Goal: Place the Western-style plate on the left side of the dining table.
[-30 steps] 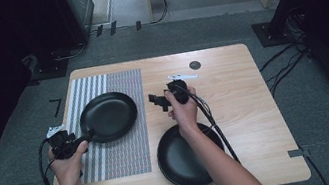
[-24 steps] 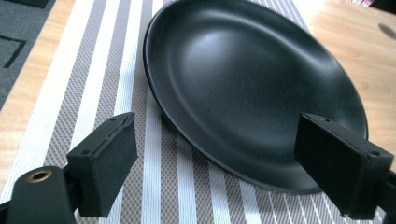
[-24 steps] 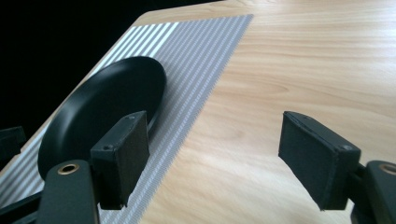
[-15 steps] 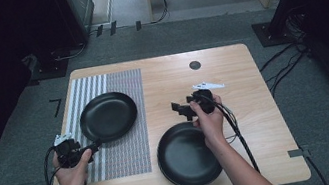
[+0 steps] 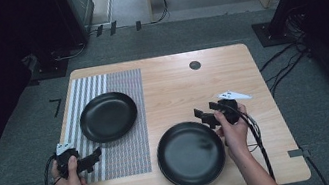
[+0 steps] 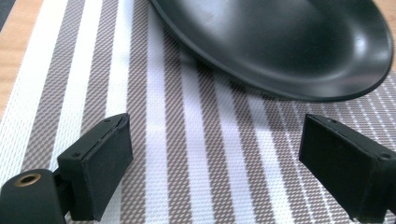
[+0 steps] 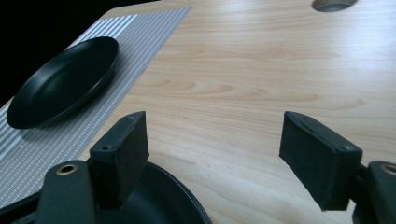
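Both tongs gape, empty. Left tongs (image 5: 93,158) sit at 7 o'clock of mat plate (image 5: 108,116); right tongs (image 5: 205,117) at 1 o'clock of near plate (image 5: 190,154).

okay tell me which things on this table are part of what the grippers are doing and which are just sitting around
In the job:
- black plate on the striped mat
- black plate on bare wood
- left gripper, open
- right gripper, open

Just there:
- striped mat
- round hole in the tabletop
- cables on the floor
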The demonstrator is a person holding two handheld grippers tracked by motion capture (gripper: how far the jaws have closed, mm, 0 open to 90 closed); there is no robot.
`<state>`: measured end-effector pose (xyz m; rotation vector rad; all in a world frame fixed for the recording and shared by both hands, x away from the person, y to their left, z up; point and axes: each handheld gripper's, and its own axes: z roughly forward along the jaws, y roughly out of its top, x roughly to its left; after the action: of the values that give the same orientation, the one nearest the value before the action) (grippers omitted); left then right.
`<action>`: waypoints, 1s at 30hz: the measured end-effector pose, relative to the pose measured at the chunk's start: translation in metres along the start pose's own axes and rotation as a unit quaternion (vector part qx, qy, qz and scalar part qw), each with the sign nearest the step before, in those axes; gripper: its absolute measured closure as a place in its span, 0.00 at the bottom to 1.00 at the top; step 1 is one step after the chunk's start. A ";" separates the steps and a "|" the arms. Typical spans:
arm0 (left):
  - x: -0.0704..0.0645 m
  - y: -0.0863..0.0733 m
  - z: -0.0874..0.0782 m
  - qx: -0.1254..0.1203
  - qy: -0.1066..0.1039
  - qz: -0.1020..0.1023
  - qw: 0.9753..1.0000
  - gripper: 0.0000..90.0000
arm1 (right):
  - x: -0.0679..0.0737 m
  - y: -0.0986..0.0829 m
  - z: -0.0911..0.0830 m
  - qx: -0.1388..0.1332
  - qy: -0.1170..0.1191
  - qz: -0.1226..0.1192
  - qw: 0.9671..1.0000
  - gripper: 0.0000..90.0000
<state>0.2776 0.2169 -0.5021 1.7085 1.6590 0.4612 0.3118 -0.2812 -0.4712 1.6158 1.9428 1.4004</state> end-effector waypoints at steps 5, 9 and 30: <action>0.003 -0.003 0.000 0.003 0.016 -0.008 1.000 0.11 | -0.012 -0.010 -0.013 -0.005 -0.009 0.003 1.000 0.26; 0.003 -0.005 0.001 0.006 0.024 -0.006 1.000 0.11 | -0.019 -0.015 -0.020 -0.004 -0.018 0.004 1.000 0.26; 0.001 -0.016 -0.005 -0.006 0.030 0.018 0.999 0.11 | -0.065 -0.048 -0.063 -0.004 -0.086 0.010 0.996 0.27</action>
<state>0.2631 0.2180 -0.5100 1.7351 1.6666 0.5431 0.2605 -0.3652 -0.5005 1.6958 1.8260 1.2312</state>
